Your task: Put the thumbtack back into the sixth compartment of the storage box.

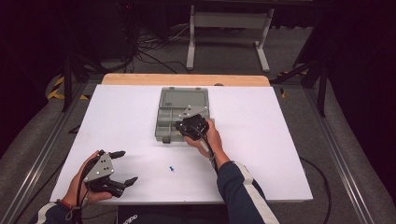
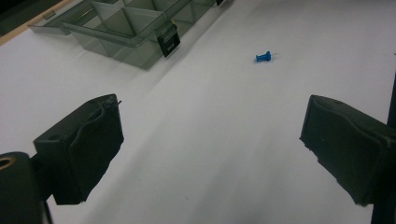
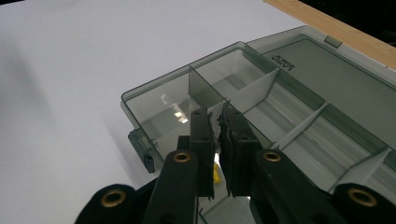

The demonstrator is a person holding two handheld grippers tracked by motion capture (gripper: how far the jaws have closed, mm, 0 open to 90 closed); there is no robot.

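At lower left the left gripper [image 1: 125,166] rests on the white tabletop [image 1: 261,154], fingers spread wide; the blue pushpin [image 1: 172,169] lies lower centre; the right gripper [image 1: 183,127], fingers nearly closed, hovers over the organizer box [image 1: 180,100] at centre.

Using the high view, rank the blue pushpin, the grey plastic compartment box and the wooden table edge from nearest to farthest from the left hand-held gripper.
From the left hand-held gripper:
1. Small blue pushpin, to its right on the white sheet.
2. Translucent grey plastic compartment box, mid-table.
3. Light wooden table edge, far side.

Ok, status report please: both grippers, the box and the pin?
Left gripper open, low near table edge. Right gripper nearly shut over open organizer box, yellow bit beneath jaws. Blue pushpin loose on table, nothing blocking it.
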